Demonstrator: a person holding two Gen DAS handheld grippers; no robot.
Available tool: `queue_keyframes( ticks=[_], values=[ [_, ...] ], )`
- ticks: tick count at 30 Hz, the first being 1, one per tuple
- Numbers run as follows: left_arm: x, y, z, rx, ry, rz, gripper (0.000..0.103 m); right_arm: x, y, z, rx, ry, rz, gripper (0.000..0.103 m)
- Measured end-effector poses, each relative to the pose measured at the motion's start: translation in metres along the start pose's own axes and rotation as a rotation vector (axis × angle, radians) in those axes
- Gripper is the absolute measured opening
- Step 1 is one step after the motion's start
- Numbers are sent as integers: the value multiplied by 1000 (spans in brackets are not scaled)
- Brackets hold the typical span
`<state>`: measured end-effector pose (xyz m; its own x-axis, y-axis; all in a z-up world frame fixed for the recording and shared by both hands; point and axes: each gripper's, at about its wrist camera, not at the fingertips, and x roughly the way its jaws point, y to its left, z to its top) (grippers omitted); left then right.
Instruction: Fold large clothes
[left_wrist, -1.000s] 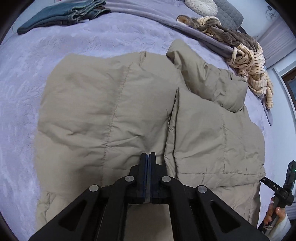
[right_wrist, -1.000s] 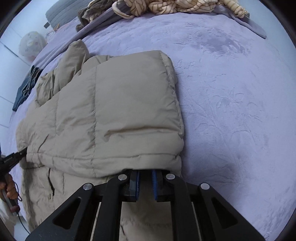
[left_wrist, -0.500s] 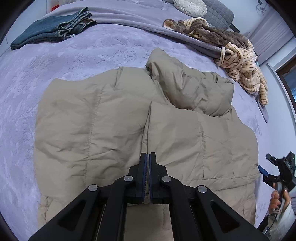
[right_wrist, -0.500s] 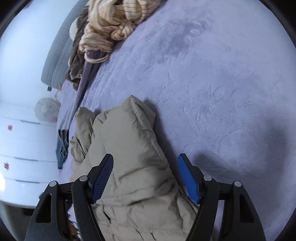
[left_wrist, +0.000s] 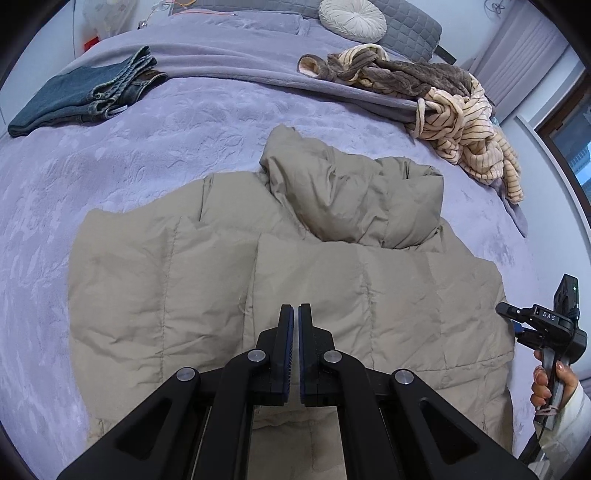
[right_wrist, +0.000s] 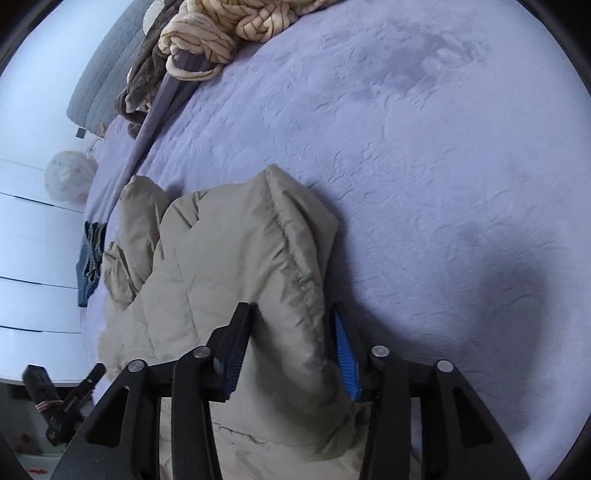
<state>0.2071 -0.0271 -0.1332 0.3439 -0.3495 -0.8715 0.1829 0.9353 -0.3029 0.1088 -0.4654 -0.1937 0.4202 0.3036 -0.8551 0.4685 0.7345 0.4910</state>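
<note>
free: bare purple bedspread (right_wrist: 424, 155) right of puffer jacket (left_wrist: 295, 266) | obstacles: folded jeans (left_wrist: 85, 96) far-left, striped robe heap (left_wrist: 461, 122) far-right

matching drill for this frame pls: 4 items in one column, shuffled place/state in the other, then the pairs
1. puffer jacket
2. jeans
3. left tongs
4. right tongs

A. open, astride the jacket's right edge
B. shut, nothing between them, above the jacket
C. folded, at the bed's far left
D. beige, spread mid-bed, hood bunched on top

Pairs: 1-D, 2-C, 3-B, 4-A
</note>
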Motion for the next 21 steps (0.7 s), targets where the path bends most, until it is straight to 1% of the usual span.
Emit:
queue_keyframes(
  ticks=[2, 3, 4, 5, 6, 7, 9, 10, 12, 14, 17, 18, 19, 20, 21],
  values=[
    [9, -5, 5, 23, 11, 10, 3, -19, 7, 0, -46, -60, -30, 49],
    [15, -8, 4, 33, 22, 22, 3, -30, 12, -4, -73, -89, -25, 46],
    [21, -9, 2, 44, 35, 41, 3, -36, 15, -7, -93, -102, -11, 34],
    [30, -11, -3, 56, 53, 64, 3, -40, 19, -12, -115, -98, 8, 27],
    [36, -11, -9, 63, 69, 80, 3, -38, 24, -16, -138, -78, 18, 23],
    [43, -10, -15, 65, 84, 94, 3, -31, 27, -24, -171, -39, 8, 22],
    [53, -8, -26, 68, 102, 111, 3, -11, 29, -35, -234, 21, -81, 21],
    [55, -8, -30, 71, 102, 115, 3, 3, 25, -41, -245, 49, -115, 18],
    [52, -8, -32, 71, 96, 121, 3, 15, 16, -43, -219, 61, -123, 18],
    [46, -9, -32, 77, 86, 128, 3, 12, 17, -41, -202, 49, -122, 18],
    [33, -8, -35, 79, 56, 134, 3, 4, 24, -41, -234, 51, -128, 19],
    [30, -8, -36, 74, 54, 136, 22, 2, 26, -42, -241, 53, -125, 22],
    [26, -7, -37, 68, 55, 134, 92, -2, 28, -43, -244, 53, -124, 22],
    [21, -6, -40, 60, 53, 144, 100, -5, 29, -45, -244, 51, -122, 22],
    [17, -7, -41, 64, 26, 157, 103, -7, 31, -47, -242, 51, -118, 22]
  ],
)
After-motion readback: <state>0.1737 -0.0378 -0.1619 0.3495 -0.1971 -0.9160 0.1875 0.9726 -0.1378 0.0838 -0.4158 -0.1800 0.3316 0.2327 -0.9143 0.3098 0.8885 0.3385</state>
